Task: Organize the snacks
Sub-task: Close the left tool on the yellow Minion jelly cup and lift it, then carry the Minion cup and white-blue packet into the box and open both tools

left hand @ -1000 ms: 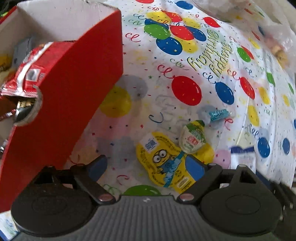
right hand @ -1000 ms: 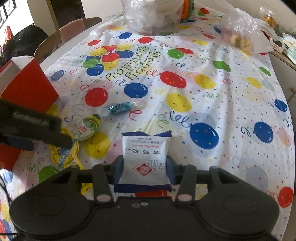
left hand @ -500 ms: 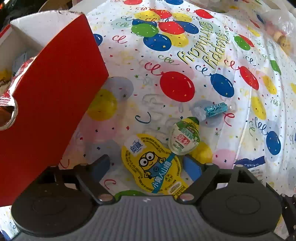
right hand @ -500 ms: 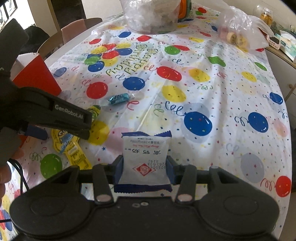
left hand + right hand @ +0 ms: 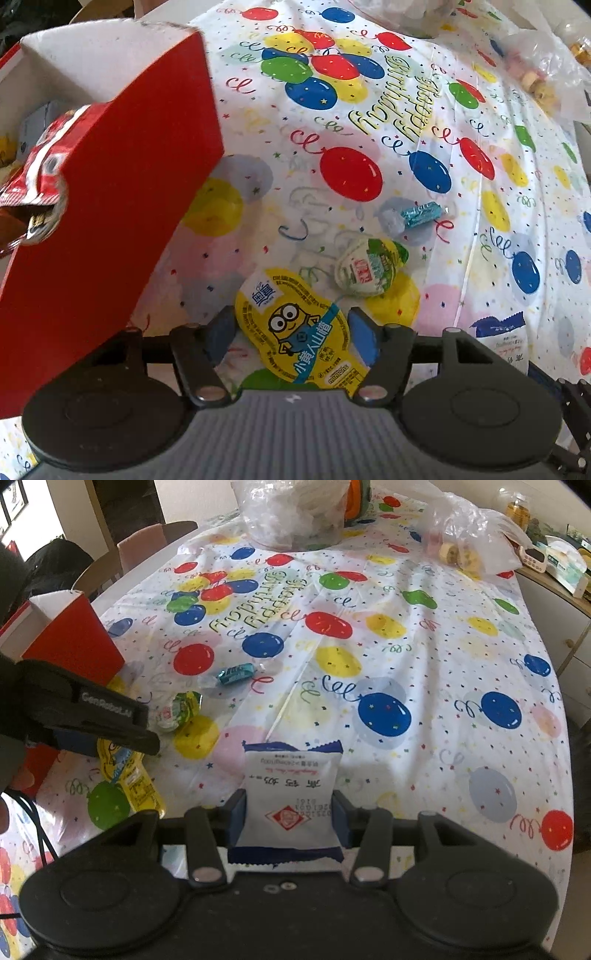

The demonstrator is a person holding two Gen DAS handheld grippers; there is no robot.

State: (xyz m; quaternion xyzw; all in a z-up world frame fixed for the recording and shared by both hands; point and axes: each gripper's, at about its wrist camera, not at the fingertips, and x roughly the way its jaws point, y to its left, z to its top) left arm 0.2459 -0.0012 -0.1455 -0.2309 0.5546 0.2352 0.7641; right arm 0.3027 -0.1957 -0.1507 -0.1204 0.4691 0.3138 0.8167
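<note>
My left gripper (image 5: 291, 338) is closed around a yellow Minions snack pack (image 5: 299, 328), its blue pads touching both sides; the pack lies low over the tablecloth. A green-and-white jelly cup (image 5: 369, 267) and a teal wrapped candy (image 5: 421, 214) lie just beyond it. A red box (image 5: 110, 221) holding several snacks stands at the left. My right gripper (image 5: 288, 819) is shut on a white packet with blue edges (image 5: 290, 794), held above the table. The left gripper's arm (image 5: 85, 716) also shows in the right wrist view, with the red box (image 5: 70, 642) behind it.
A balloon-print tablecloth (image 5: 406, 646) covers the table. A clear plastic tub (image 5: 291, 513) and a plastic bag of treats (image 5: 469, 542) sit at the far end. Chairs (image 5: 147, 546) stand at the far left, a sideboard (image 5: 554, 602) at the right.
My left gripper has moved in over the Minions pack and its fingers have closed onto it. My right gripper still holds the white packet and has shifted slightly.
</note>
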